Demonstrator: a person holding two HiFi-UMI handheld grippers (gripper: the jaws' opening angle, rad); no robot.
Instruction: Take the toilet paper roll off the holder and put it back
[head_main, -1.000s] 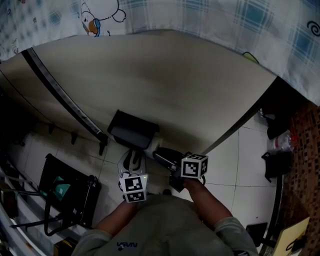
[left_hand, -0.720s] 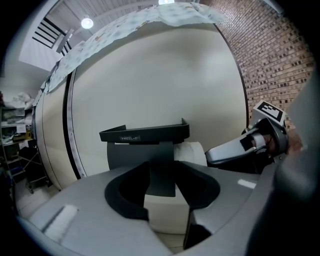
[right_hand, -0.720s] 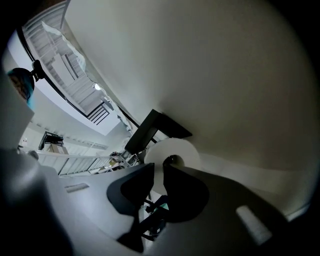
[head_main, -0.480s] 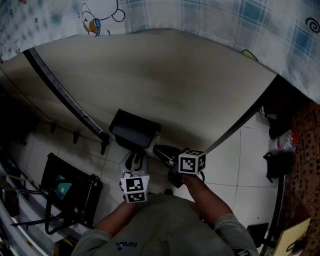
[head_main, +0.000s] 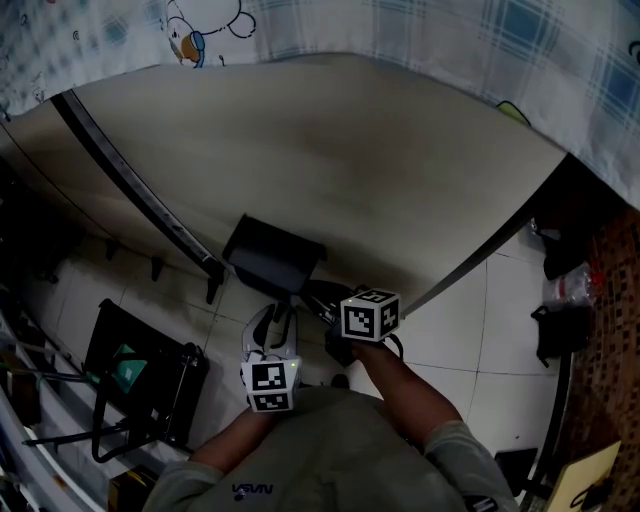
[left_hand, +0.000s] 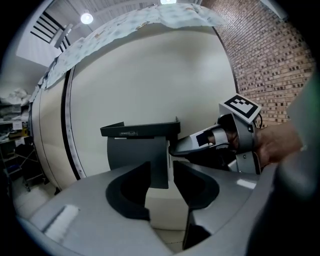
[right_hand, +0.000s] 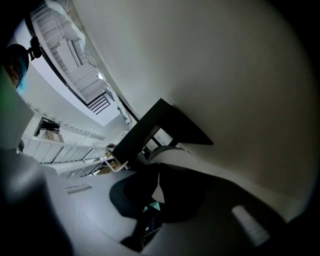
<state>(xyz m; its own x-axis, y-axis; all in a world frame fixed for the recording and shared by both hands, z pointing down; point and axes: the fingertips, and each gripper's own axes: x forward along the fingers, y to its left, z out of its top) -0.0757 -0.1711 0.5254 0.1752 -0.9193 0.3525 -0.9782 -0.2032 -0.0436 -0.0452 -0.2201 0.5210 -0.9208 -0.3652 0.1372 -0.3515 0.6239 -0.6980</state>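
Head view: black holder (head_main: 270, 255) on the curved wall (head_main: 330, 150). The left hand-held gripper (head_main: 272, 318) and right hand-held gripper (head_main: 312, 297) point up at it, and the roll is hidden behind them.
Left gripper view: jaws apart. The pale toilet paper roll (left_hand: 165, 210) shows in the gap under the holder's flap, long axis across the wall; whether they touch is unclear.
Right gripper view: jaws drawn together with only a pale sliver between them. The scene is dim and the holder edge is cut off.
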